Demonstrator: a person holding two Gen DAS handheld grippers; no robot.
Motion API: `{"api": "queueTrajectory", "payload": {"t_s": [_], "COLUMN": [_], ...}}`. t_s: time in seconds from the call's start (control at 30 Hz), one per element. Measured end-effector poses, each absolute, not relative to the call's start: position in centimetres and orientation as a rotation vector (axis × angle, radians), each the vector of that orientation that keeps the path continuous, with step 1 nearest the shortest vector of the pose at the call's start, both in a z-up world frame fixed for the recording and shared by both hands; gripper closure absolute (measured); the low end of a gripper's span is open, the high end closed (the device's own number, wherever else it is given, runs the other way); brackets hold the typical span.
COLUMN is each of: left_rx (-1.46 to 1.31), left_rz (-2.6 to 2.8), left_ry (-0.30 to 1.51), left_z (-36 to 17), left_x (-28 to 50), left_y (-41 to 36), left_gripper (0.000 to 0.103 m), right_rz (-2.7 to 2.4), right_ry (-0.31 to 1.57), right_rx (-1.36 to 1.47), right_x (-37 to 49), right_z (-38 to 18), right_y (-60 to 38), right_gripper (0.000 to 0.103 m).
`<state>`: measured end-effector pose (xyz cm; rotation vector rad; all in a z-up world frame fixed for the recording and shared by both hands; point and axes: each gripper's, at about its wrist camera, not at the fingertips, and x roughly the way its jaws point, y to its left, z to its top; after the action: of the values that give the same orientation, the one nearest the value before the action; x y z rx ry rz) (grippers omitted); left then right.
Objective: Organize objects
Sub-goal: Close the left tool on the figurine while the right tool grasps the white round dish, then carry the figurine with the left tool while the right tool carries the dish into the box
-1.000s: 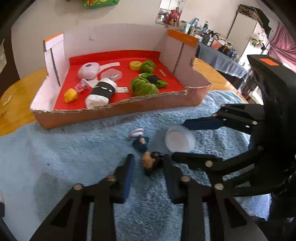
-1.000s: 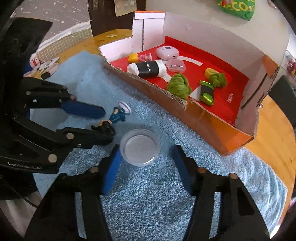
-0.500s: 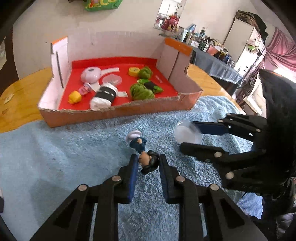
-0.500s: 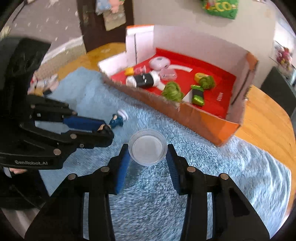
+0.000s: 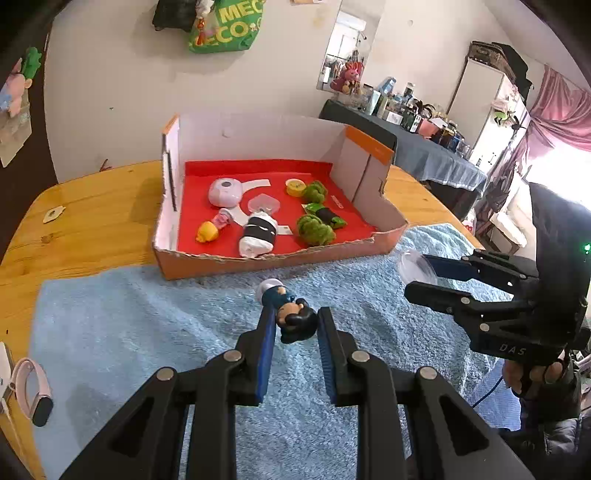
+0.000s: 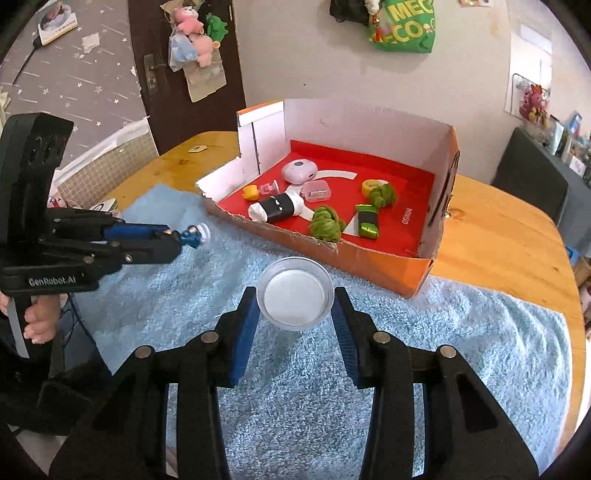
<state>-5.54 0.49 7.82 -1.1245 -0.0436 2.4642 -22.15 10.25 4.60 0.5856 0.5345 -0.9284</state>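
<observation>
Left wrist view: the left gripper (image 5: 295,325) at lower centre has its fingers clamped on a figurine (image 5: 290,314), the box (image 5: 280,254) above it.

Right wrist view: the right gripper (image 6: 295,306) at centre pinches a round dish (image 6: 295,298) above the blue towel (image 6: 424,350).

Both grippers' jaws clamped, aloft.

A white wall (image 5: 122,92) carries a hanging green bag (image 5: 225,27). A dark brown door (image 6: 184,70) holds plush toys (image 6: 194,35). A cluttered side table (image 5: 417,147) stands beside a white fridge (image 5: 480,99); pink curtains (image 5: 565,110) frame bright daylight.
</observation>
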Motion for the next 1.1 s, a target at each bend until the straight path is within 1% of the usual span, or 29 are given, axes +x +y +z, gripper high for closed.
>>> {"api": "queueTrajectory", "payload": {"t_s": [0.13, 0.17, 0.4, 0.53, 0.77, 1.1], "left_rx": [-1.111, -1.103, -1.035, -1.024, -1.109, -1.236], "left_rz": [2.475, 2.477, 2.496, 2.483, 2.377, 2.239], "left_ry": [-0.053, -0.056, -0.026, 0.013, 0.072, 0.202], "left_z": [8.2, 8.4, 10.5, 11.6, 10.7, 8.2], "left_x": [-5.2, -5.1, -5.2, -6.9, -11.7, -16.5], "left_y": [-0.1, -0.3, -0.8, -0.9, -0.9, -1.3], "left_gripper": [0.079, 0.079, 0.079, 0.079, 0.079, 0.079], "right_rz": [-0.922, -0.64, -0.571, -0.593, -0.6, -0.541], "right_ry": [0.538, 0.591, 0.591, 0.61, 0.717, 0.914], "right_rx": [0.58, 0.481, 0.431, 0.413, 0.417, 0.527], "right_x": [-21.9, -21.9, -22.2, -22.0, -20.6, -18.7], "right_z": [4.7, 4.9, 6.5, 7.5, 7.2, 5.0], "right_y": [10.4, 10.5, 10.2, 8.9, 5.1, 0.4], "right_gripper": [0.064, 0.064, 0.064, 0.064, 0.064, 0.064]}}
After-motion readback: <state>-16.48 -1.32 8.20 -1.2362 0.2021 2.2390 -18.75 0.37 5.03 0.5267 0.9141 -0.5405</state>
